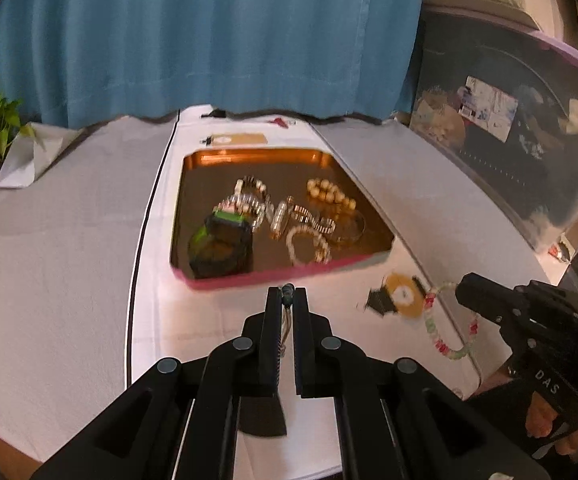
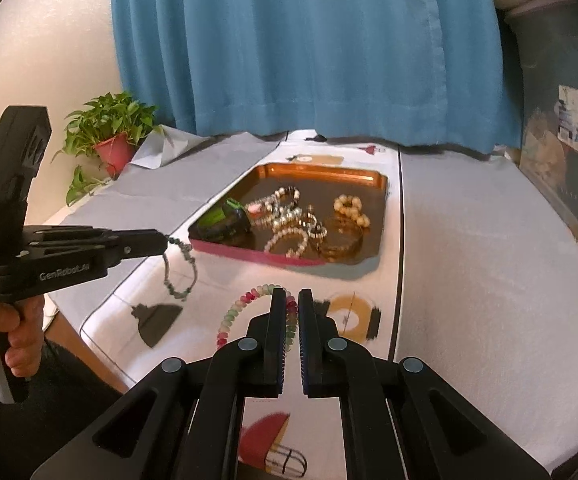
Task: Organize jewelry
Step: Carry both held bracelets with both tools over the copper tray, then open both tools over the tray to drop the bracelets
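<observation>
Two tongs, left (image 2: pixel 167 243) and right (image 2: pixel 293 294), each pinch one bracelet (two total).

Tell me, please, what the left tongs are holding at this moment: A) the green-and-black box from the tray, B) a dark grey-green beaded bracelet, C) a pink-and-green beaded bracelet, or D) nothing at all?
B: in the right wrist view the left tongs are shut on the dark grey-green beaded bracelet, which dangles from them above the cloth, while the pink-and-green bracelet sits in the right tongs.
</observation>
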Motion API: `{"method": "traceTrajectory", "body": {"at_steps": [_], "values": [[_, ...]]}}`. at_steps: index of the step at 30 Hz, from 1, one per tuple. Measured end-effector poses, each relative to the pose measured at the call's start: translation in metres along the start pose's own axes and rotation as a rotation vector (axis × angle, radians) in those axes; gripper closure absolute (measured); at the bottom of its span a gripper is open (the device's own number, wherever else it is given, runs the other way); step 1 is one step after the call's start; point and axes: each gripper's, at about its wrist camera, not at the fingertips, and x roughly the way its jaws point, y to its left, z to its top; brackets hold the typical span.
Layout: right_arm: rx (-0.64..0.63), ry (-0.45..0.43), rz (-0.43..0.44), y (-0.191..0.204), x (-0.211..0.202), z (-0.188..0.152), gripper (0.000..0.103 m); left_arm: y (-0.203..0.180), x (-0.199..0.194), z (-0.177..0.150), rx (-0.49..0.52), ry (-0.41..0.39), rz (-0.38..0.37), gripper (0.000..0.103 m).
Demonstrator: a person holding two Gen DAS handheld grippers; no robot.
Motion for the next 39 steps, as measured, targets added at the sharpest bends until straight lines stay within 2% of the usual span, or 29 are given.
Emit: {"method": "traceTrajectory", "body": {"at_steps": [10,15,22,26,30,33,35,36,37,39], "values": [[-0.055,-0.067,0.02,0.0,0.003,0.063,0.097,-0.007,-0.005,0.053,0.036,-0.061,-0.012,0.1],[-0.09,-0.1,0.014,-0.004,0.016,0.101,0.097,0.005,0.001,0.093,0.034,-0.098,-0.036,0.1],[-0.138,-0.103,0.007,-0.008,0.055,0.146,0.097,0.029,0.031,0.145,0.003,-0.117,-0.058,0.1],[-0.103,-0.018,0.019,-0.016,0.112,0.154,0.097,0.052,0.091,0.152,-0.058,-0.005,-0.062,0.1],[-0.062,0.082,0.018,-0.027,0.166,0.139,0.097,0.077,0.149,0.133,-0.13,0.128,-0.065,0.1],[-0.034,0.136,0.005,-0.032,0.193,0.123,0.095,0.086,0.167,0.118,-0.163,0.198,-0.065,0.098],[-0.008,0.157,-0.016,-0.035,0.199,0.117,0.09,0.086,0.168,0.111,-0.169,0.243,-0.024,0.079],[0.006,0.168,-0.016,-0.036,0.199,0.113,0.079,0.084,0.161,0.109,-0.162,0.24,0.001,0.057],[0.02,0.16,-0.027,-0.037,0.194,0.112,0.069,0.082,0.152,0.107,-0.152,0.214,0.017,0.045],[0.04,0.13,-0.048,-0.037,0.178,0.112,0.056,0.073,0.12,0.108,-0.112,0.135,0.063,0.038]]}}
